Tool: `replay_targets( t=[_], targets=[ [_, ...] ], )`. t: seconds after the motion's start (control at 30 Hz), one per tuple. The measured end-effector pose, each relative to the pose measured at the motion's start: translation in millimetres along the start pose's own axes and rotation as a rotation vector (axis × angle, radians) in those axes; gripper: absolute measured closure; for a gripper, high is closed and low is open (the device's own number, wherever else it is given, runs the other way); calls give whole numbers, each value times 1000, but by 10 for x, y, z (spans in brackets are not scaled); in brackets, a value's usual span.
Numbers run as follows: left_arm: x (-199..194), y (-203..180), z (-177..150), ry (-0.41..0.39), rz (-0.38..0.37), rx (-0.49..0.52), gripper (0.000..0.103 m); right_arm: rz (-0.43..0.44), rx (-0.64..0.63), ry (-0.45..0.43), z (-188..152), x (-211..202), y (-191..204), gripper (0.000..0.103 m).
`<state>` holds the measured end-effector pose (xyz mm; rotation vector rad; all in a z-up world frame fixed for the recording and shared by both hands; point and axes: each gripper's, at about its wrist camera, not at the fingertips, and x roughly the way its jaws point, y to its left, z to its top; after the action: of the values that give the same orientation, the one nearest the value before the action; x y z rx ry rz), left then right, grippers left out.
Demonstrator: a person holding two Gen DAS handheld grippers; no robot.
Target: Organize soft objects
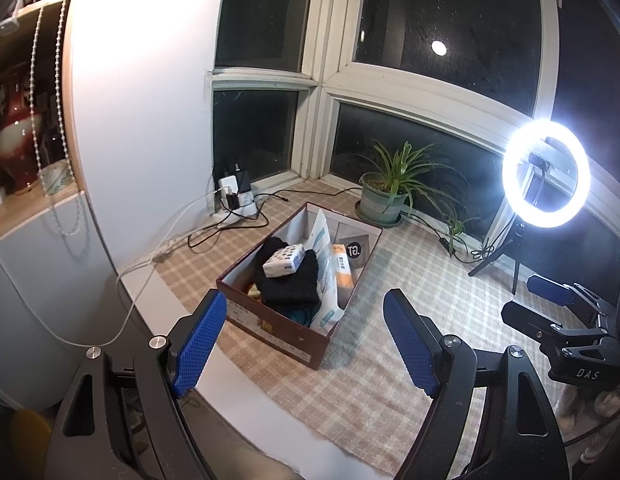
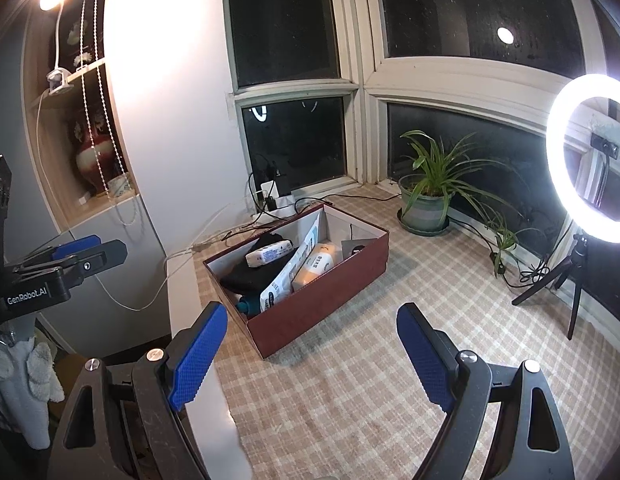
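A dark red cardboard box [image 1: 288, 338] [image 2: 321, 312] stands on the checked cloth. Inside lie a folded black cloth [image 1: 290, 284] [image 2: 250, 276], a white tissue pack [image 1: 284, 260] [image 2: 268, 254] on top of it, a tall white packet [image 1: 323, 248] [image 2: 286, 276] standing as a divider, an orange and white pack [image 1: 341, 270] [image 2: 315, 268] and something teal [image 1: 304, 316] [image 2: 248, 305] near the front. My left gripper [image 1: 306, 316] is open in front of the box, nothing between its blue pads. My right gripper [image 2: 311, 328] is open too, empty, a little short of the box.
A potted plant [image 1: 383, 194] [image 2: 427, 204] stands by the window. A lit ring light on a tripod [image 1: 545, 174] [image 2: 589, 160] is at the right. A power strip with chargers and cables [image 1: 238, 200] [image 2: 274, 200] lies behind the box. The table's left edge [image 1: 178, 308] is near.
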<state>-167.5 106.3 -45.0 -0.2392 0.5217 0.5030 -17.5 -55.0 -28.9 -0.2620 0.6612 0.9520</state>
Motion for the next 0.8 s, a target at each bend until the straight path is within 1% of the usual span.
replay_targets(
  t=[0.33,0.8],
  targets=[
    [30,-75,13,13,-18,18,22,-22,27,-7,-10,-19,-72,19],
    [72,-133,7,23,-27,27,22,-24,44,8,-46,37,-172,19]
  ],
)
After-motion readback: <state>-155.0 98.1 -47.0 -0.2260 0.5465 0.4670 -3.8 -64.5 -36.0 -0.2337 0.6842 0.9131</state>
